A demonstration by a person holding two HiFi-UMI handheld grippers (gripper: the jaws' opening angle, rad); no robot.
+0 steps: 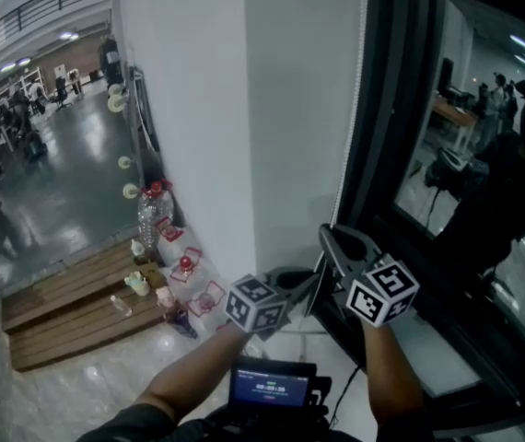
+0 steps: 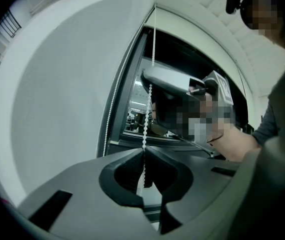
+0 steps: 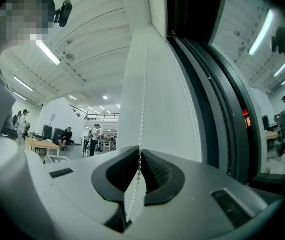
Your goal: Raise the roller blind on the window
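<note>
**Roller blind (image 1: 304, 90) hanging down, both tongs gripping its chain**

The left tongs (image 2: 143, 151) are clamping shut on the bead chain (image 2: 147, 114). The right tongs (image 3: 139, 151) are pinching the same chain higher up. The blind is hanging just beyond them, with the dark window frame (image 1: 387, 155) edging it on their right and open floor (image 1: 60, 182) lying to their left. Only the head view is showing the bottles (image 1: 157, 215) down there.

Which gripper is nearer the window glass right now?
Right. The right gripper pinches the chain beside the dark frame, close to the glass. The left gripper pinches the same chain lower down, farther from the glass.
</note>
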